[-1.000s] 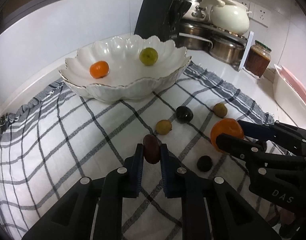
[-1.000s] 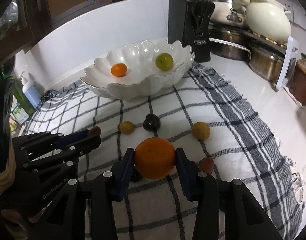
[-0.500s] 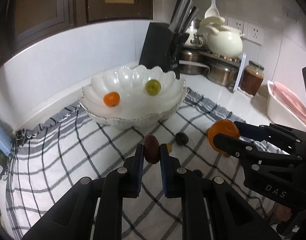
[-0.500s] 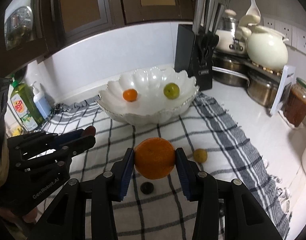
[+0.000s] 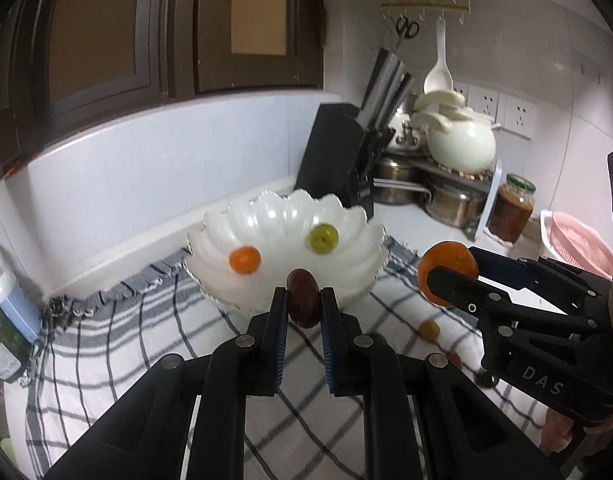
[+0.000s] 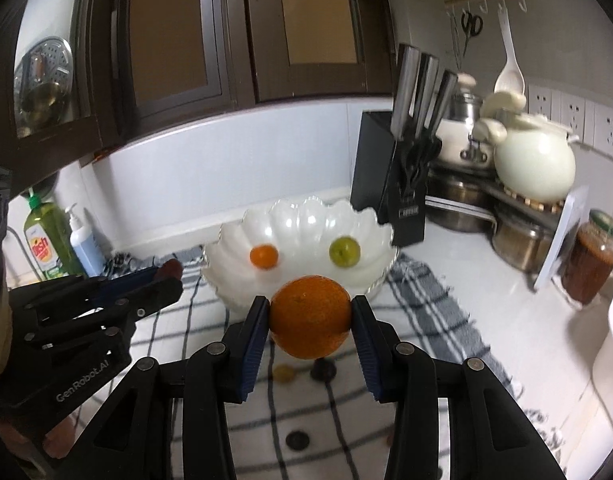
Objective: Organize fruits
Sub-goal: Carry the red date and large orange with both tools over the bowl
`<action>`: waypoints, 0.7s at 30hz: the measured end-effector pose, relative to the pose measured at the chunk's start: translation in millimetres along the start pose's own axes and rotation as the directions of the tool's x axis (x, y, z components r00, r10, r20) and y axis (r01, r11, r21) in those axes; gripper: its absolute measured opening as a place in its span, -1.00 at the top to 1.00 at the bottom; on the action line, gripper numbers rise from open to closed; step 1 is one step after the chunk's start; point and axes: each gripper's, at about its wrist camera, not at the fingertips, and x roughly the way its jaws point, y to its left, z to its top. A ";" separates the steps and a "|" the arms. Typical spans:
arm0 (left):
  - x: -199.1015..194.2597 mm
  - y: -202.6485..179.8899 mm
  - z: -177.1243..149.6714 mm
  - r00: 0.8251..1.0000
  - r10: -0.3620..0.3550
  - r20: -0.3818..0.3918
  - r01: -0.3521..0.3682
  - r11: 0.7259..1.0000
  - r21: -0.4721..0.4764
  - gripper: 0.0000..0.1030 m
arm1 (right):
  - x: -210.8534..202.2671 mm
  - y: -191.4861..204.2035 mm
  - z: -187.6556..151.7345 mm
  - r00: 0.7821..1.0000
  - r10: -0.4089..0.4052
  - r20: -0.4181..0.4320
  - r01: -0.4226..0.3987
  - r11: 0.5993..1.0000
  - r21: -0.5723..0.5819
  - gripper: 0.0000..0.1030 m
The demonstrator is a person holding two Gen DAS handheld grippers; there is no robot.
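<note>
My left gripper (image 5: pixel 303 307) is shut on a dark red plum (image 5: pixel 303 297), held above the checked cloth just in front of the white scalloped bowl (image 5: pixel 346 272). My right gripper (image 6: pixel 309 322) is shut on a large orange (image 6: pixel 310 317), also lifted, in front of the bowl (image 6: pixel 370 276). The bowl holds a small orange fruit (image 6: pixel 264 255) and a green fruit (image 6: pixel 345 251). A yellowish fruit (image 6: pixel 284 372) and two dark fruits (image 6: pixel 323 371) lie on the cloth below. The right gripper with the orange (image 5: pixel 446 270) shows at the right of the left wrist view.
A black knife block (image 6: pixel 390 196) stands right behind the bowl. Pots, a white ceramic pot (image 6: pixel 534 166) and a sauce jar (image 6: pixel 592 258) are at the right. Soap bottles (image 6: pixel 46 244) stand at the left by the wall. A pink basket (image 5: pixel 578 248) sits far right.
Both grippers have risen from the cloth with their fruit and now sit higher, facing the bowl. The fruits left on the cloth have dropped low in view.
</note>
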 end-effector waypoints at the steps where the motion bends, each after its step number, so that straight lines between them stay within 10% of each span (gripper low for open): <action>1: 0.6 1.2 2.5 1.000 0.003 0.006 -0.003 1.000 0.001 0.67 | 1.5 0.4 2.6 1.000 -0.005 0.003 0.005 1.000 -0.005 0.16; 21: 57.9 30.8 49.4 0.998 0.067 0.012 -0.067 0.997 -0.040 0.67 | 58.2 -4.6 54.2 0.996 -0.081 0.044 0.083 0.995 -0.052 0.16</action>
